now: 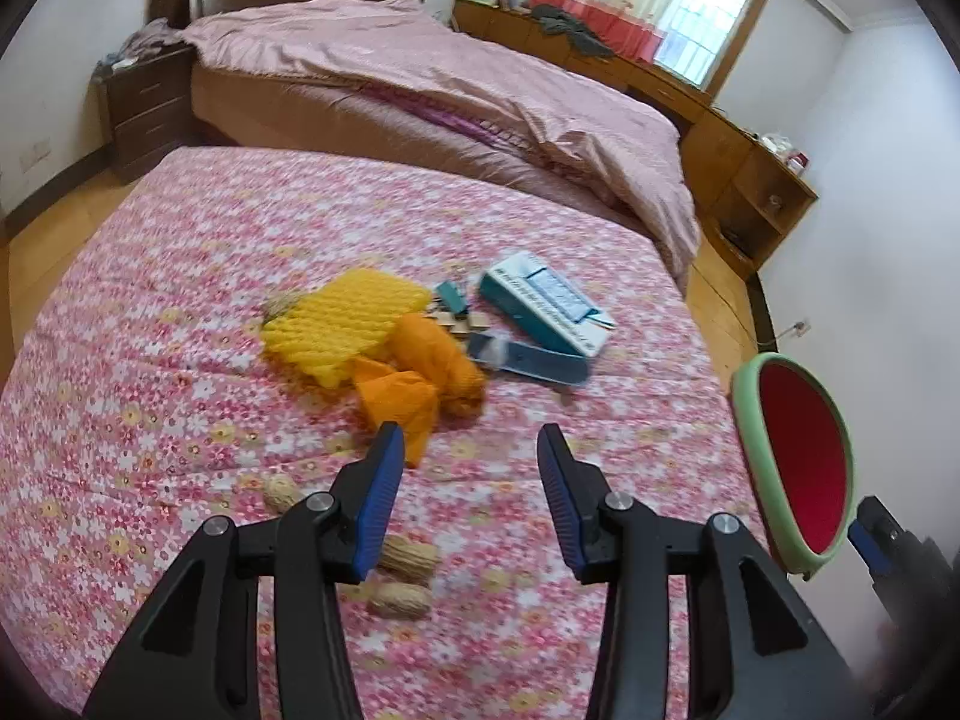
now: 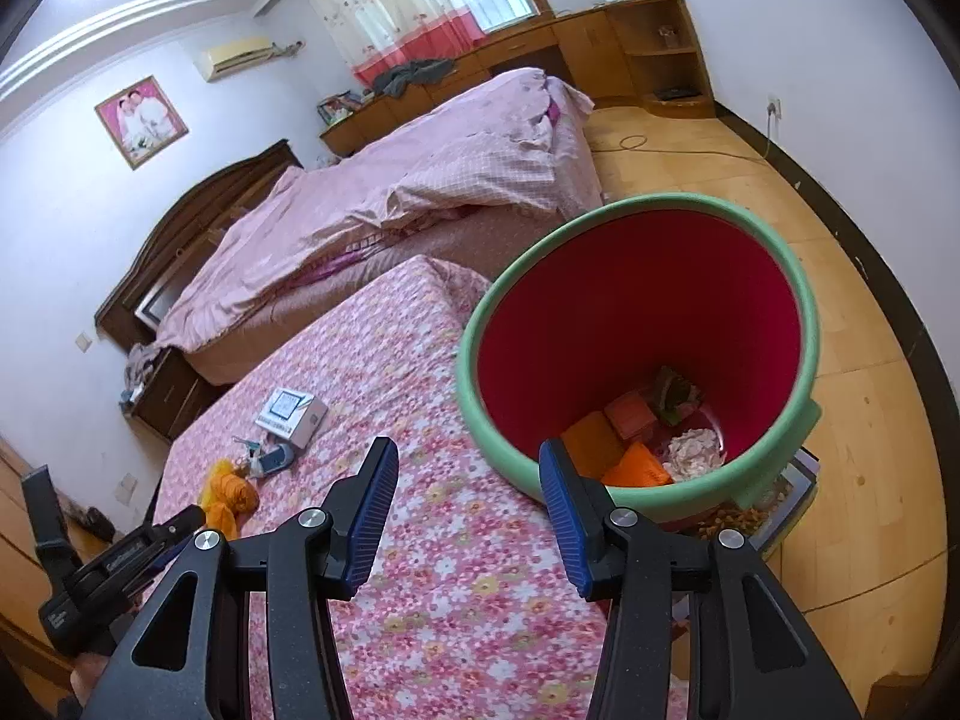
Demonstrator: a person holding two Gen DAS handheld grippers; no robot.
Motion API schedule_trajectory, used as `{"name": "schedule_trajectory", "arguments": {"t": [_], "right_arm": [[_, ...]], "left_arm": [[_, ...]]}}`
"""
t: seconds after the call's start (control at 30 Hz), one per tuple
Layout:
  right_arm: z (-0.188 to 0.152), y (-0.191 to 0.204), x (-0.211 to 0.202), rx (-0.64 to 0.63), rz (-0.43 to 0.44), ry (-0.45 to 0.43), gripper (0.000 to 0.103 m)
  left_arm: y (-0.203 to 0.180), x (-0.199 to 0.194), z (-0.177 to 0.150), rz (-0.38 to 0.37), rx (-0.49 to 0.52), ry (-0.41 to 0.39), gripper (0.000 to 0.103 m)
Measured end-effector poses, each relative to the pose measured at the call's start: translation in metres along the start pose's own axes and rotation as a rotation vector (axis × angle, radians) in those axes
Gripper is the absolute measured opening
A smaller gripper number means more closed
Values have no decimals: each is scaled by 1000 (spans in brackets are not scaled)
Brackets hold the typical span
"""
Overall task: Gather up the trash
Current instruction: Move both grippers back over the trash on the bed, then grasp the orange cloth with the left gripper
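Observation:
Trash lies in a heap on the floral bedspread [image 1: 180,360]: a yellow foam net [image 1: 345,324], crumpled orange wrappers [image 1: 420,378], a teal-and-white box [image 1: 546,306] and a blue strip [image 1: 528,360]. Three peanut shells [image 1: 408,558] lie nearer, under my left gripper's left finger. My left gripper [image 1: 469,438] hovers open just short of the orange wrappers, holding nothing. A green-rimmed bin with a red inside [image 2: 804,300] stands at the bed's edge and holds orange and pink scraps [image 2: 636,462]. My right gripper [image 2: 467,450] is open and holds nothing, with its right finger over the bin's near rim.
A second bed with a pink quilt [image 1: 420,78] lies beyond the floral one. Wooden cabinets [image 1: 750,168] line the window wall and a dark nightstand [image 1: 150,108] stands at far left. Wooden floor [image 2: 840,420] with a cable lies right of the bin.

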State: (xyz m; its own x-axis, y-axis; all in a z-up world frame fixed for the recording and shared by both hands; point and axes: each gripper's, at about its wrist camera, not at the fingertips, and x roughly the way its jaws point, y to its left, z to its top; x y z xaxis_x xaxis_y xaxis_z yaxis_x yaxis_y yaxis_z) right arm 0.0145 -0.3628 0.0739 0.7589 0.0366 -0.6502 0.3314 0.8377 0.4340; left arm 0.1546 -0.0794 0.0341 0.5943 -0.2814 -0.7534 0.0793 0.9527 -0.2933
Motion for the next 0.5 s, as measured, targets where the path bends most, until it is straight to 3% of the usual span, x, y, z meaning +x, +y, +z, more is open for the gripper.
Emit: {"name": "schedule_trajectory", "arguments": {"t": [0.5], "right_arm": [[-8,23,27,-52,5,57,50]], "left_arm": [[18,54,13,53,-9,41,50]]}}
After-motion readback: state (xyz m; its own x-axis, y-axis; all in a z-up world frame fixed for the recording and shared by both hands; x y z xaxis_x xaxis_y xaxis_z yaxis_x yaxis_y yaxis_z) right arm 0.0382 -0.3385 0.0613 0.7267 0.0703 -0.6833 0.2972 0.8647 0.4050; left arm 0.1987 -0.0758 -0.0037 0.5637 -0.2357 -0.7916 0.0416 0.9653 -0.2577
